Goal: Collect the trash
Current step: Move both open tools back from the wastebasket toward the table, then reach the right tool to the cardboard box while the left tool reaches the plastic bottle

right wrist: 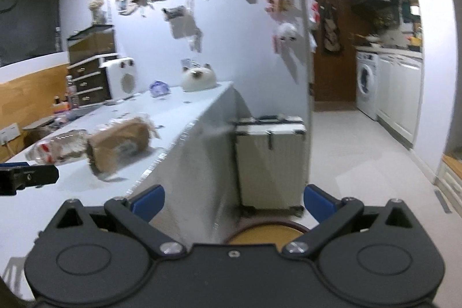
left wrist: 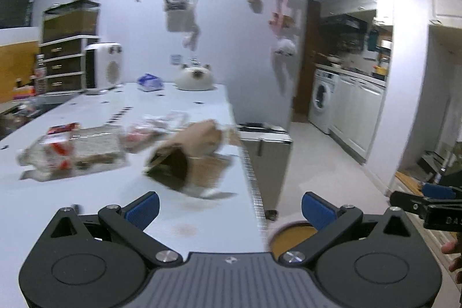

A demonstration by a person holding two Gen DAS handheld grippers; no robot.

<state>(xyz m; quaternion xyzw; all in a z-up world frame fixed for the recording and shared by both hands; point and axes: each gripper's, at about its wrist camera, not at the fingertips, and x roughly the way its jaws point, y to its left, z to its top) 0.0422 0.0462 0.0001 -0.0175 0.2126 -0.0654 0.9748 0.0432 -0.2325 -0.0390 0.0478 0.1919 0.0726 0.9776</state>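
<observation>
L gripper [left wrist: 230, 210]: jaws spread wide, nothing held, hovering above the near end of the white table [left wrist: 86, 207]. R gripper [right wrist: 233, 202]: jaws also wide apart, empty, held off the table's right edge, over floor and a round brown-rimmed object [right wrist: 260, 233] that is mostly cut off by the gripper body; it can't be identified, possibly a bin or stool.

Trash relative to table: crumpled brown paper bag [left wrist: 187, 155] lies on its side near the right edge, open mouth toward the L gripper. Just left of it, a clear plastic wrapper w/ red print [left wrist: 57, 149]; behind the bag, more crinkled clear plastic [left wrist: 156, 126]. Nothing collected yet by the look of it. Judged: both grippers pre-opened for approach, bag probably first since it's closest.

Far end of table: blue packet [left wrist: 148, 82], cat-shaped white object [left wrist: 195, 78]; trash or not can't be told. Heavy motion blur, so wrapper contents and print unreadable. White suitcase [right wrist: 270, 160] stands beside the table end.
</observation>
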